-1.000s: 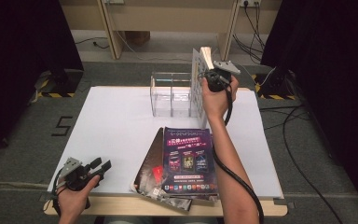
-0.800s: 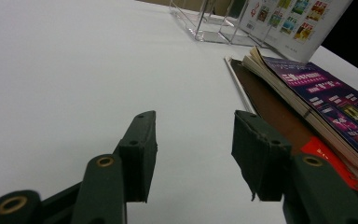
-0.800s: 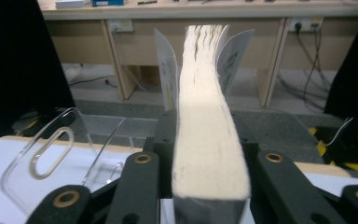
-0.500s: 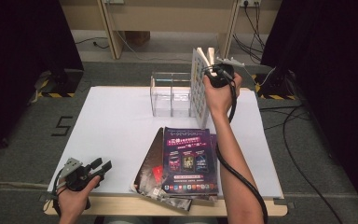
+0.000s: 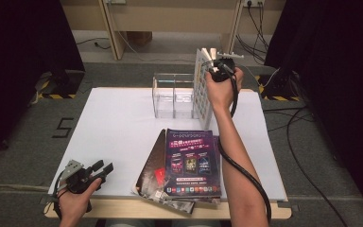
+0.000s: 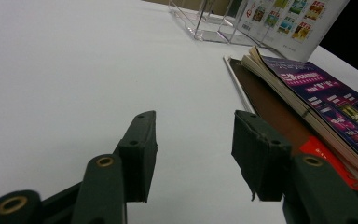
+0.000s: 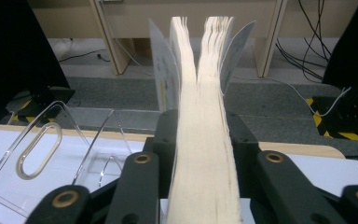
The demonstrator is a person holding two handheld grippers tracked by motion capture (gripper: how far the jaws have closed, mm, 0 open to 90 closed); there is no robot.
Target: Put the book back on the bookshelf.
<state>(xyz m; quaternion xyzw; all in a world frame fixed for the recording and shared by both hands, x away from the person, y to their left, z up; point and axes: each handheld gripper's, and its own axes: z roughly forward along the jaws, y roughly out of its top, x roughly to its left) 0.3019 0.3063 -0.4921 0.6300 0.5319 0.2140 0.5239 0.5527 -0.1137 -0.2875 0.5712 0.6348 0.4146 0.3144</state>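
Right claw (image 5: pixel 216 60) clamped on book (image 5: pixel 201 87), jaws just closing again after a brief loosening, pages squeezed between them; book now upright on edge at right end of rack (image 5: pixel 174 94), nudged slightly rightward from a second ago, not yet in a slot. Likely a regrip to steady it for sliding in. Left claw (image 5: pixel 105 169) apart and empty, low over tabletop (image 5: pixel 113 127) near corner, beside stack (image 5: pixel 189 165).

Grey floor (image 5: pixel 312 156), dark curtains (image 5: pixel 340 56) (probably cloth).
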